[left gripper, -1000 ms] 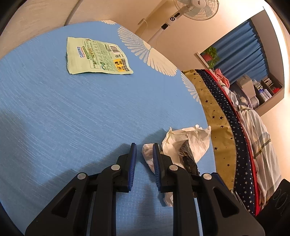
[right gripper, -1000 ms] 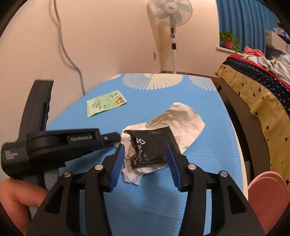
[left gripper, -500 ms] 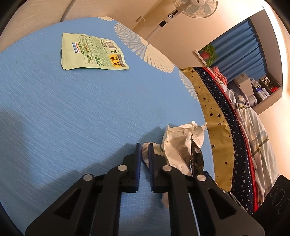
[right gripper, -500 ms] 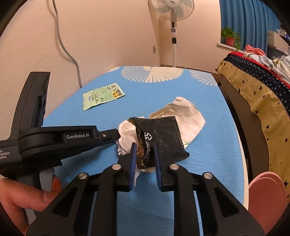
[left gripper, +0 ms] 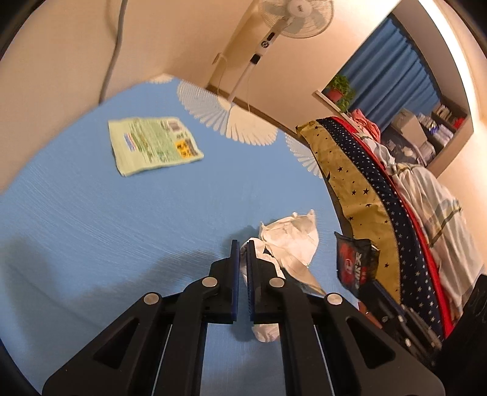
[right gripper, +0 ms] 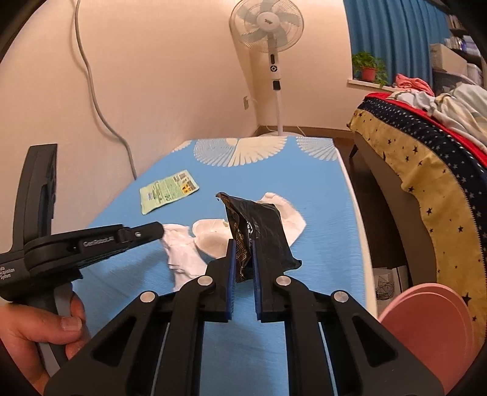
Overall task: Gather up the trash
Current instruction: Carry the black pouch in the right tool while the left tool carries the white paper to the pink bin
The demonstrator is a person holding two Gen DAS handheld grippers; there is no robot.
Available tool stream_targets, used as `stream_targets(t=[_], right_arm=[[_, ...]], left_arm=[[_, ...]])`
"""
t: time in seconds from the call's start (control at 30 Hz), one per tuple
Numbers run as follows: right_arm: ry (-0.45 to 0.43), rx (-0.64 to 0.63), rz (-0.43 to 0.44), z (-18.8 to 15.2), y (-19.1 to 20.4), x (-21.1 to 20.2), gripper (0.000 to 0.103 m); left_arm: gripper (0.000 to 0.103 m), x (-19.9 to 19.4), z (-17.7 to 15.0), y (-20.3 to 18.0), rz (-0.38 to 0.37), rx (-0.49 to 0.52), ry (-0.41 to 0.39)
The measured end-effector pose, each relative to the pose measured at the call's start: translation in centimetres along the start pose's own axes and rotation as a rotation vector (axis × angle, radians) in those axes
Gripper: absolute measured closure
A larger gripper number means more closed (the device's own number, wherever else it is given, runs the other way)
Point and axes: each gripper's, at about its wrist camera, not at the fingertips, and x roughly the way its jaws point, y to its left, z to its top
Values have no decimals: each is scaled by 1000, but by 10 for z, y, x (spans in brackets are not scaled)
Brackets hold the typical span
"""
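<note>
Home bedroom: bed [right gripper: 426, 158], standing fan [right gripper: 268, 27]

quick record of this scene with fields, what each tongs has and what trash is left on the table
left tongs: shut on white crumpled paper
right tongs: jaws just closed, shut on black wrapper
left on table: green packet, lying flat, untouched
surface: blue tablecloth
background: standing fan, bed with starred cover
</note>
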Motion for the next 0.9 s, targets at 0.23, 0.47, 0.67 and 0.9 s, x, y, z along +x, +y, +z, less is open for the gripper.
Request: stream_targets(t=[0.23,0.47,0.67,0.9], right_arm=[[-27,39,4,0,-10,-38,93],[-56,74,-3,-3,-24,-80,93],[-76,115,-25,-11,-39,-117,93],[-84,177,-66,-26,-63,-147,93]], left_arm=[[99,-43,-1,-20,67,113,-58],[99,-82,-12,-40,111,182,-109],[99,-102,-38,-63,126,230,-145],[99,-106,-70,-86,112,300,-168]])
